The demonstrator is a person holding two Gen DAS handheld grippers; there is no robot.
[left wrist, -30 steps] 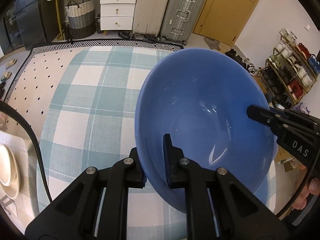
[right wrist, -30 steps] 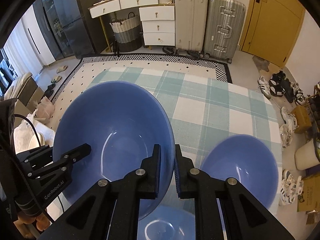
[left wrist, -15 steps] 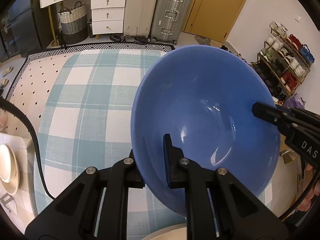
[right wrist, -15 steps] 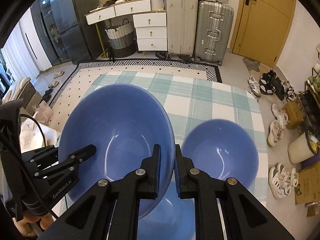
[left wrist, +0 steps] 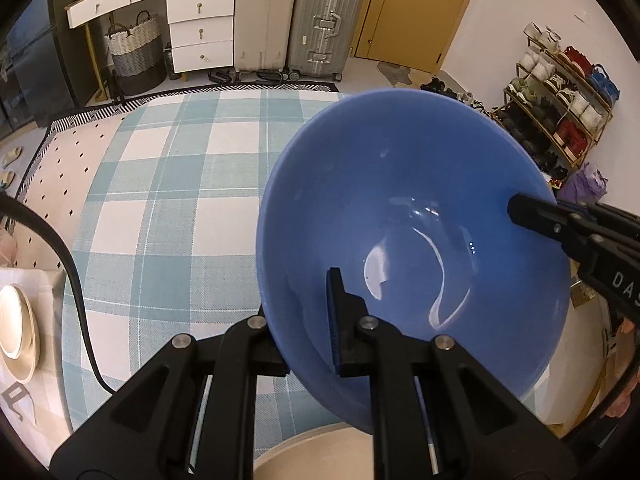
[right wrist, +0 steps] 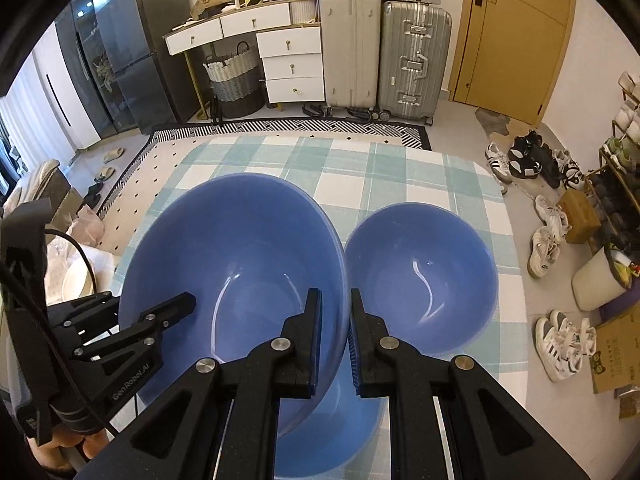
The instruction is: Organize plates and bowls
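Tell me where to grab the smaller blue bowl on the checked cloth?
Pinch the smaller blue bowl by its rim, one finger inside and one outside, coming down from above on its near right side. It sits upright and open, with a thin wall, and looks too wide to span. The big bowl crowds its left side.

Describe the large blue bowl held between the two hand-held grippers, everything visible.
The large blue bowl is glossy, smooth, plain inside, empty, with light glints. It hangs tilted above the checked tablecloth. The left hand-held gripper pinches its rim on one side, the right hand-held gripper the opposite rim. A smaller blue bowl sits beside it.
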